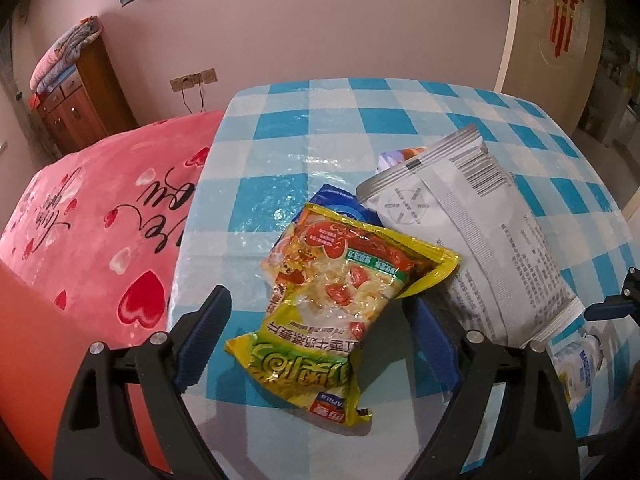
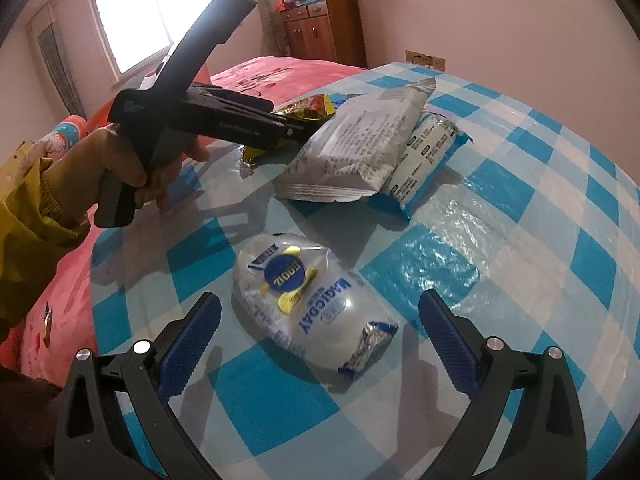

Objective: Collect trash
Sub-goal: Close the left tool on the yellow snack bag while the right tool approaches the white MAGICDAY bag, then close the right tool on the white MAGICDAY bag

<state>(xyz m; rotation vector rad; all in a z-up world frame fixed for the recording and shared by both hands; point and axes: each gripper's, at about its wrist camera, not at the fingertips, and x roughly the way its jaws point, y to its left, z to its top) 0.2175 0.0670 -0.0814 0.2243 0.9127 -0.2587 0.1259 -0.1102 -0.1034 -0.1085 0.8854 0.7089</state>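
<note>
A yellow snack bag (image 1: 332,296) lies crumpled on the checked table, between the fingers of my left gripper (image 1: 316,308). That gripper is open; its left pad stands clear of the bag and the bag's edge covers its right fingertip. A large silver-grey bag (image 1: 472,232) and a blue packet (image 1: 340,204) lie just behind. In the right wrist view a white MAGICDAY pouch (image 2: 304,308) lies between the open fingers of my right gripper (image 2: 320,300), touching neither pad. The left gripper (image 2: 294,132), held by a hand (image 2: 132,168), reaches over the yellow bag (image 2: 312,108).
The table (image 1: 320,120) wears a glossy blue-and-white checked cloth. A bed with a pink heart blanket (image 1: 100,240) runs along its left edge. A wooden cabinet (image 1: 80,96) stands by the far wall, a door (image 1: 536,32) at the right. A blue-and-white packet (image 2: 428,156) leans against the silver bag (image 2: 352,144).
</note>
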